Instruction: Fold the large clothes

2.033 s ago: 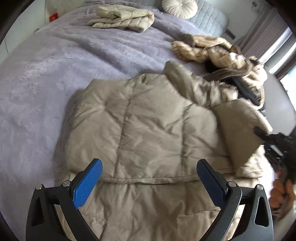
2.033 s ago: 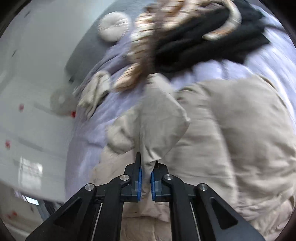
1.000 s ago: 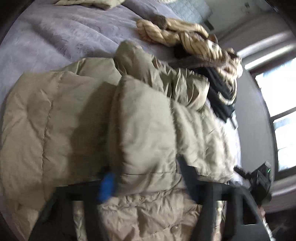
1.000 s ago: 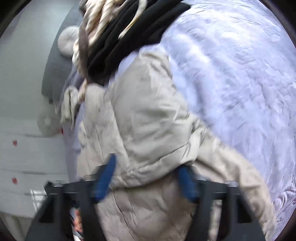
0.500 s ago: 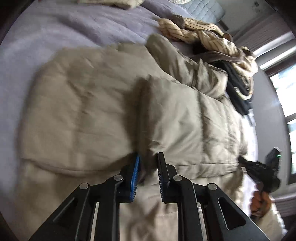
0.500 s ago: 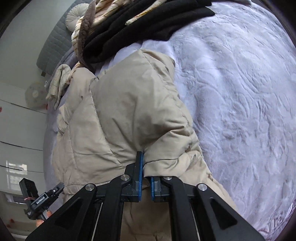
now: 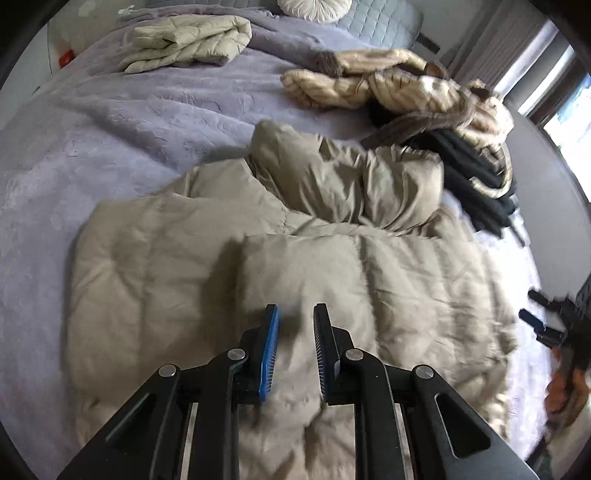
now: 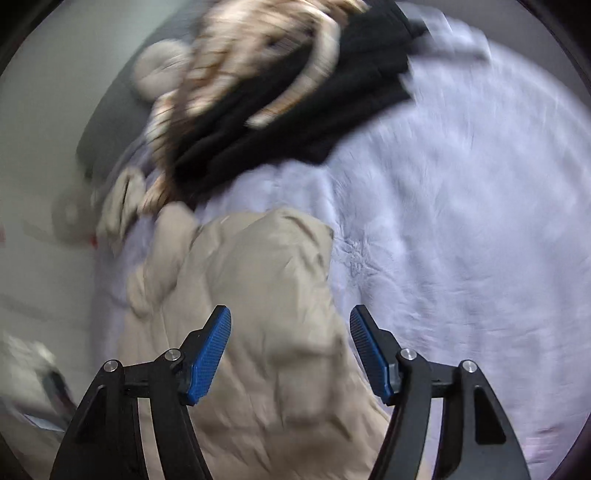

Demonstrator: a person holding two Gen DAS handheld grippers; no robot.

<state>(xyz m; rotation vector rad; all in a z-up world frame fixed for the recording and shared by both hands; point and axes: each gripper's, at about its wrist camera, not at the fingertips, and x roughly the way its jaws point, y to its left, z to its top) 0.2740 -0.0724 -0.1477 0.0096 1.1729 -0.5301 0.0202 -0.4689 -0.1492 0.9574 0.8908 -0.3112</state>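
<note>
A large beige puffer jacket (image 7: 280,266) lies spread on the lilac bedcover (image 7: 110,122), its sleeves folded in over the body. It also shows in the right wrist view (image 8: 258,302), blurred. My left gripper (image 7: 295,332) hovers over the jacket's lower middle with its jaws narrowly apart and nothing between them. My right gripper (image 8: 290,343) is open wide above the jacket's right side and holds nothing. It shows at the right edge of the left wrist view (image 7: 550,321).
A folded beige jacket (image 7: 188,40) lies at the back left. A pile of striped cream and black clothes (image 7: 424,103) lies at the back right, also in the right wrist view (image 8: 280,92). A round cushion (image 7: 314,7) rests by the grey headboard.
Both grippers were shut on the jacket half a second ago. Both have let go: the right jaws opened wide and the left opened slightly. The folded sleeve now lies flat.
</note>
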